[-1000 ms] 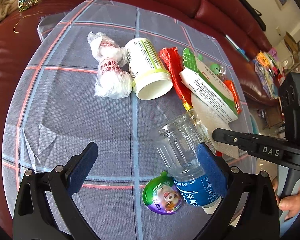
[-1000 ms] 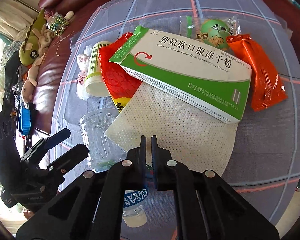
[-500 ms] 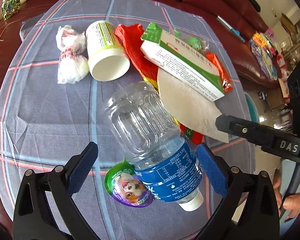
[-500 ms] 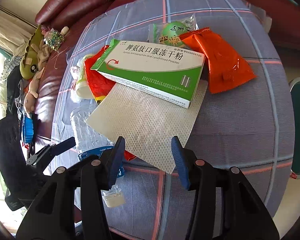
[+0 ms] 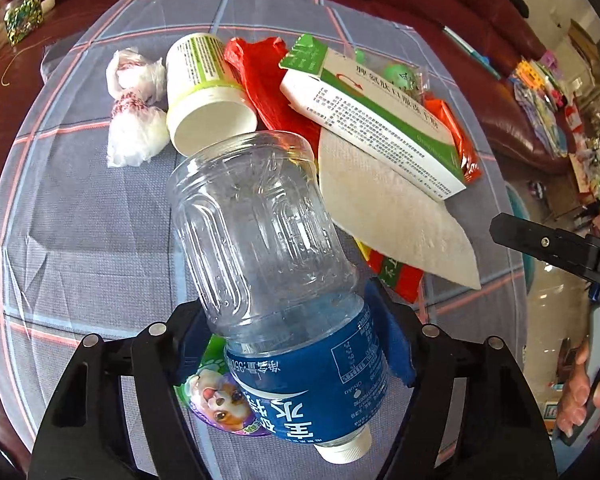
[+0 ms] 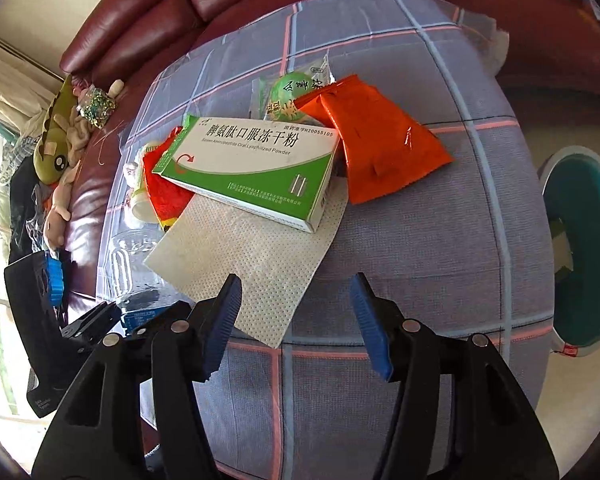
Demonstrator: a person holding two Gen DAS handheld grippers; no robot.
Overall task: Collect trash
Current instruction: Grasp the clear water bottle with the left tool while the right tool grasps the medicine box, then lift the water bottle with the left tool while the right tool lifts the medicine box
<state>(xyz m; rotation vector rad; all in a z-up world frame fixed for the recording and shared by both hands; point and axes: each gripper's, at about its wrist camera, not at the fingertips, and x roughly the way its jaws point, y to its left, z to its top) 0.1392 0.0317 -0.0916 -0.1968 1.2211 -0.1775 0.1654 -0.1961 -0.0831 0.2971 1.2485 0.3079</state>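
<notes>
Dark red leather sofa cushions (image 6: 148,12) ring a table draped in a grey-blue plaid cloth (image 5: 84,216), and the trash lies heaped near the cloth's middle. From the left wrist view, the left gripper (image 5: 292,344) has a clear plastic bottle (image 5: 260,240) between its blue pads; the jaws are closing and both pads sit against the bottle's blue label, its white cap (image 5: 346,446) pointing back toward the camera and its base tilted up over the pile. Under the bottle's neck lies a round foil lid with a cartoon dog (image 5: 216,392). Beyond the bottle sit a crumpled white plastic bag (image 5: 134,124), a white tub lying on its side (image 5: 206,96), a red wrapper (image 5: 268,88), and a green-and-white medicine box (image 6: 252,164) resting on a white perforated paper sheet (image 6: 256,256). An orange foil packet (image 6: 376,140) lies just beside the box, partly over a clear packet with a green ball (image 6: 296,88). The right gripper (image 6: 296,320) hovers above the near corner of the paper sheet, its jaws opening with nothing clasped (the sheet's corner shows in the gap, but the pads are clear of it). At the right edge, off the table, stands a teal bin (image 6: 580,248). A person's hand (image 5: 580,396) shows at the edge of the left wrist view, on the right gripper's handle.
</notes>
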